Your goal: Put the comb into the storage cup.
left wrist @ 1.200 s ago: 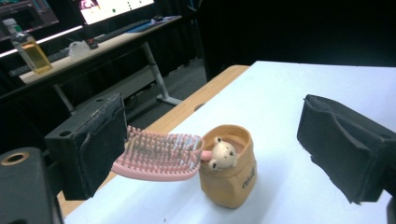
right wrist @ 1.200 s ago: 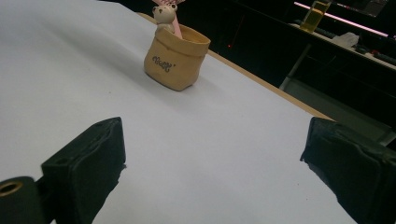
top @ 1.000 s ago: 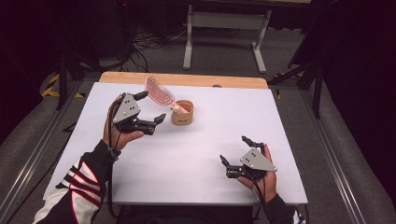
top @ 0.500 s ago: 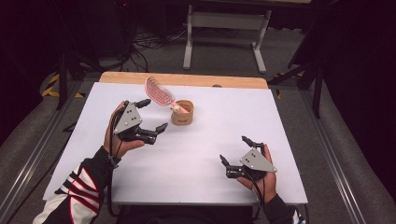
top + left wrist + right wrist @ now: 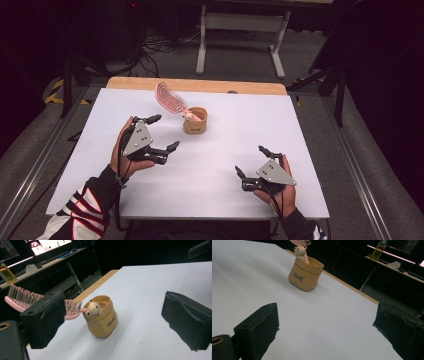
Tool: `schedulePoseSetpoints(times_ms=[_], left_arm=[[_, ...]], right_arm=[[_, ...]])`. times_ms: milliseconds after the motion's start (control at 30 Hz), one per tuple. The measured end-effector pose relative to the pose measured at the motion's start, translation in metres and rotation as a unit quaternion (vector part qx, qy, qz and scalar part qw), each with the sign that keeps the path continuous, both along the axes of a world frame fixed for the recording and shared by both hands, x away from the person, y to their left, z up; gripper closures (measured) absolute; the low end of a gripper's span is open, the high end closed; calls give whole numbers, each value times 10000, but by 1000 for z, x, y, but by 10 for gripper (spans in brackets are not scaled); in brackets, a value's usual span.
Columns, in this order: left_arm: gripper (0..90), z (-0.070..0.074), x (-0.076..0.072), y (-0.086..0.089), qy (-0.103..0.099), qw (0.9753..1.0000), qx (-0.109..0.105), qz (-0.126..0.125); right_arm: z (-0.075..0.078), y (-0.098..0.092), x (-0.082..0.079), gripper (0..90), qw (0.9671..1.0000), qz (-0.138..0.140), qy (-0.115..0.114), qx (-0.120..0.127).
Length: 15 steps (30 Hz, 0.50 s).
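Note:
A small tan cup (image 5: 195,121) (image 5: 102,319) (image 5: 305,274) with a bear figure on its rim stands on the white table (image 5: 225,135). A pink hairbrush (image 5: 170,98) (image 5: 30,303) stands in it by its handle, its head leaning out to the far left. My left gripper (image 5: 163,133) (image 5: 117,322) hovers open just left of and nearer than the cup, with nothing between its jaws. My right gripper (image 5: 251,161) (image 5: 332,340) is open too, low near the table's front right, well away from the cup.
The table's wooden far edge (image 5: 200,85) runs behind the cup. Beyond it on the floor are a metal stand (image 5: 240,40) and cables. A desk with a yellow bottle (image 5: 378,251) lies off to the side.
My left gripper has drawn back from the cup toward the near left. The right gripper has barely moved. Cup and brush stay put.

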<state>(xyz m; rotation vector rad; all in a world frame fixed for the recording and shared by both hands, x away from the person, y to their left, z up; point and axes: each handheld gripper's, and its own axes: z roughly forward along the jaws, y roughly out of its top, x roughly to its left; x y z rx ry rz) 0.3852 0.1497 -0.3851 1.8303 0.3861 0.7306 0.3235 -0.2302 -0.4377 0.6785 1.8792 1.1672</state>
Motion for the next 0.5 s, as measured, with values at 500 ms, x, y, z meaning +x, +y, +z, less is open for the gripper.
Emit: schedulePoseSetpoints(times_ms=[500], left_arm=[[67,-19,-13,5,-14,9999,124,-43]], right_arm=[[0,2,-2,67,10000,57,-26,-25]])
